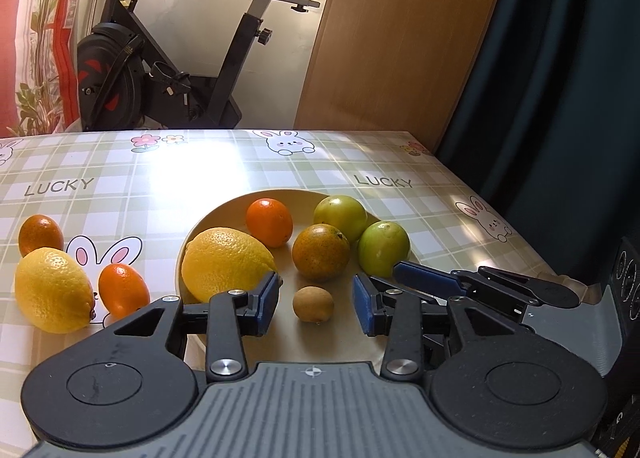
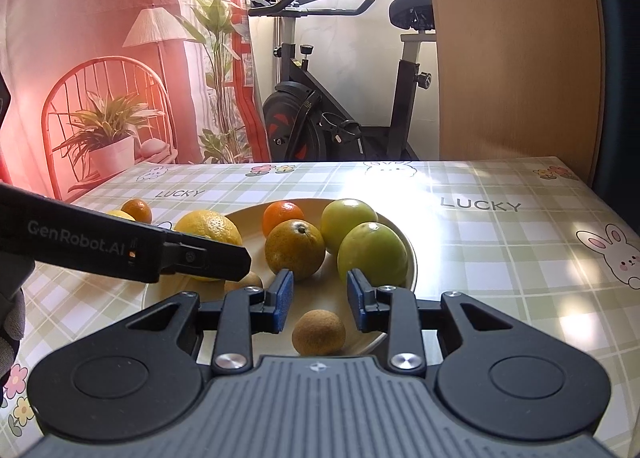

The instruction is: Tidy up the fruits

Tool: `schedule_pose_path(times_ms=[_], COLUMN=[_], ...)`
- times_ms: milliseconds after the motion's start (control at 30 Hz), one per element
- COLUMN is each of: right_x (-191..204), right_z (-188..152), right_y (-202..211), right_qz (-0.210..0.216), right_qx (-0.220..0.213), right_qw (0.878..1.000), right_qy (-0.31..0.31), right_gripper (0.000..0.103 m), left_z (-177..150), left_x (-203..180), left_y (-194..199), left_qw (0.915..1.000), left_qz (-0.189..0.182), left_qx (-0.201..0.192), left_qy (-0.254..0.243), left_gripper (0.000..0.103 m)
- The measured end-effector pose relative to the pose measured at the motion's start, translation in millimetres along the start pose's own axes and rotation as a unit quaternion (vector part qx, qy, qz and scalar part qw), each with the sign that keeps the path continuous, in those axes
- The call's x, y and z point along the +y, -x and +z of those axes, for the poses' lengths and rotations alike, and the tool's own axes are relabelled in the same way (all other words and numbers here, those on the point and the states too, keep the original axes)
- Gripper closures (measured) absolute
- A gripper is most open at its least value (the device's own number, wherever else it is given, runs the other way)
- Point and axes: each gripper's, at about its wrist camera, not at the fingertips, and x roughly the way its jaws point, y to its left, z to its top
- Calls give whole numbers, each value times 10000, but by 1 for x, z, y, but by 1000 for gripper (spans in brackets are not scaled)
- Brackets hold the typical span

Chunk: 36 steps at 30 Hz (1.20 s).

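A cream plate [image 1: 256, 198] [image 2: 410, 258] holds a large lemon [image 1: 226, 264] [image 2: 210, 228], a small orange [image 1: 269, 222] [image 2: 282, 216], a greenish orange [image 1: 320, 252] [image 2: 295, 250], two green fruits [image 1: 340, 216] [image 1: 383, 248] [image 2: 348, 224] [image 2: 372, 254] and small brown fruits [image 1: 313, 304] [image 2: 318, 332] [image 2: 250, 282]. My left gripper [image 1: 316, 298] is open above the plate, around one brown fruit, not touching it. My right gripper [image 2: 319, 300] is open just above another. On the table left of the plate lie a lemon [image 1: 52, 290], and two small oranges [image 1: 40, 234] [image 1: 123, 290].
The table has a green checked cloth [image 1: 120, 178] [image 2: 500, 258] with rabbits. Its right edge [image 1: 500, 218] drops off near a dark curtain. An exercise bike [image 1: 160, 58] and a wooden panel [image 1: 400, 38] stand behind. The left gripper's body [image 2: 120, 246] crosses the right wrist view.
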Motion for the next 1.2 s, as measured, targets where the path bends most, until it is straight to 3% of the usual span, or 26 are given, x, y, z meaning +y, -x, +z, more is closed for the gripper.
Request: schedule_pose_path(times_ms=[467, 833, 1067, 1200], right_x=[1, 7, 45, 74], right_z=[-2, 2, 16, 28], right_y=[9, 6, 2, -10], right_qz=[27, 124, 559, 844], right_qx=[-228, -91, -175, -129], right_qw=[9997, 9998, 9983, 9961], right_qy=[-72, -124, 42, 235], right_gripper=[70, 70, 70, 70], left_z=[-8, 5, 26, 33], left_x=[46, 92, 127, 142], left_y=[42, 91, 108, 106], left_qw=[9976, 9936, 9913, 9921], left_qz=[423, 763, 1023, 989], left_qx=[-148, -459, -564, -564], left_qy=[532, 693, 602, 533], left_gripper=[60, 60, 58, 48])
